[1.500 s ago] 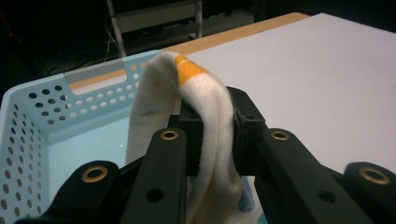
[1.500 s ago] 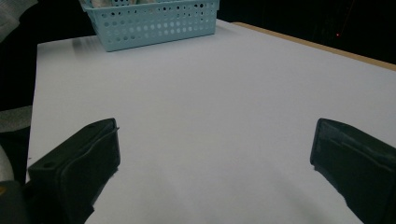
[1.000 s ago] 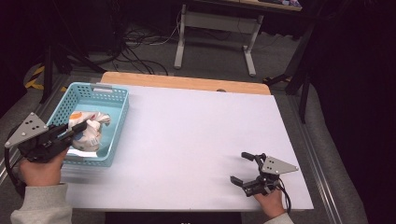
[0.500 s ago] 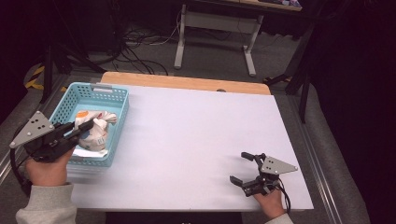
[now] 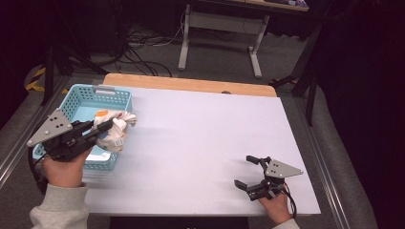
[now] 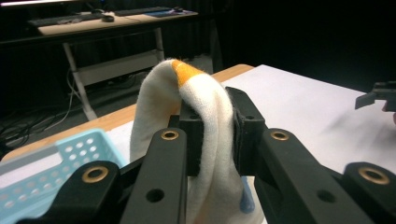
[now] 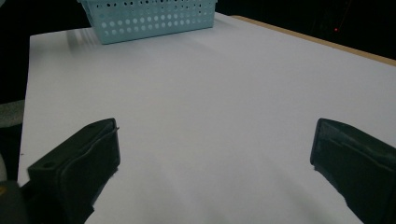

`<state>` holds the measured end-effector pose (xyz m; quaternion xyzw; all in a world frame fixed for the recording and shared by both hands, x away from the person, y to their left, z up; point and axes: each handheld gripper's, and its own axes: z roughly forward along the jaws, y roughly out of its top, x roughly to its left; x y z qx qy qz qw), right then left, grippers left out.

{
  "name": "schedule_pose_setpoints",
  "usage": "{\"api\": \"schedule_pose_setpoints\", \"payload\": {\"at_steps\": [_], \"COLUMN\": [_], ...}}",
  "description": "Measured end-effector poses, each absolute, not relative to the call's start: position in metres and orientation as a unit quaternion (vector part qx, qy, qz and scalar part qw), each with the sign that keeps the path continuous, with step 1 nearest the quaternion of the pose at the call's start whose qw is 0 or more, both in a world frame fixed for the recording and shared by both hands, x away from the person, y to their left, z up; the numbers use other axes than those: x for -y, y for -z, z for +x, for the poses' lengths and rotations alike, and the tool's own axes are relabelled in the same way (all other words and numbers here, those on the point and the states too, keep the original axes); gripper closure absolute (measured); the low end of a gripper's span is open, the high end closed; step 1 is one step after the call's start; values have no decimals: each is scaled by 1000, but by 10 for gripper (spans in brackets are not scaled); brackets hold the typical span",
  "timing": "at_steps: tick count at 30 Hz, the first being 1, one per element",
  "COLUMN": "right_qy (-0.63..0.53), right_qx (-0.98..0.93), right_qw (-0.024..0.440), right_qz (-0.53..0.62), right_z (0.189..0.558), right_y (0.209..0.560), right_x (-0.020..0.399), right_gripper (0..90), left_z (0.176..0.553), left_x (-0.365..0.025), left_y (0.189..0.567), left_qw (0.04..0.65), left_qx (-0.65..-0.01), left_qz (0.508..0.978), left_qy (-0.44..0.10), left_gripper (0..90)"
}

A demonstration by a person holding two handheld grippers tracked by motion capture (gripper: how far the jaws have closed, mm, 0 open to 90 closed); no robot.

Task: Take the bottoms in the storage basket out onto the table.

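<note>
The task's thing is a soft white cloth item with an orange patch and a small blue mark (image 5: 114, 131), bunched and limp, sitting at the left of the high view, lifted at the right-hand wall of the pale blue perforated plastic basket (image 5: 85, 95). Judging from its drape, it is light, floppy and not fragile; it will sag and swing below any hold and may catch on the basket rim, so a pinch through a thick gathered fold looks safer than a pinch on a thin edge. The left gripper (image 5: 106, 128) has such a hold: in the left gripper view its 2 black jaws are pressed together on a doubled fold of the cloth (image 6: 205, 121), which arches over the jaw tips with the orange patch at the top centre of the frame and the rest hanging down between the arms. The right gripper (image 5: 248, 171) lies low at the lower right of the high view, on the white tabletop (image 5: 200, 133), well apart from the basket; in the right gripper view its 2 jaws stand spread wide at the bottom corners with nothing but bare table between them, holding nothing.
</note>
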<state>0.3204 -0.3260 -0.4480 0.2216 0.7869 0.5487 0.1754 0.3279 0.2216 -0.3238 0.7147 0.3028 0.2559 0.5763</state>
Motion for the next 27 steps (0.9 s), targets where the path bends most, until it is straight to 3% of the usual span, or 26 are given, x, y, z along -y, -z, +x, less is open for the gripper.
{"api": "schedule_pose_setpoints", "payload": {"at_steps": [27], "right_qy": [-547], "right_qx": [-789], "right_qw": [173], "right_qz": [220], "right_z": [321], "right_y": [449], "right_x": [326], "right_gripper": [20], "left_z": [366], "left_x": [-140], "left_y": [290], "left_qw": [568], "left_qx": [-225], "left_qz": [763], "left_qy": [-211], "left_gripper": [783]}}
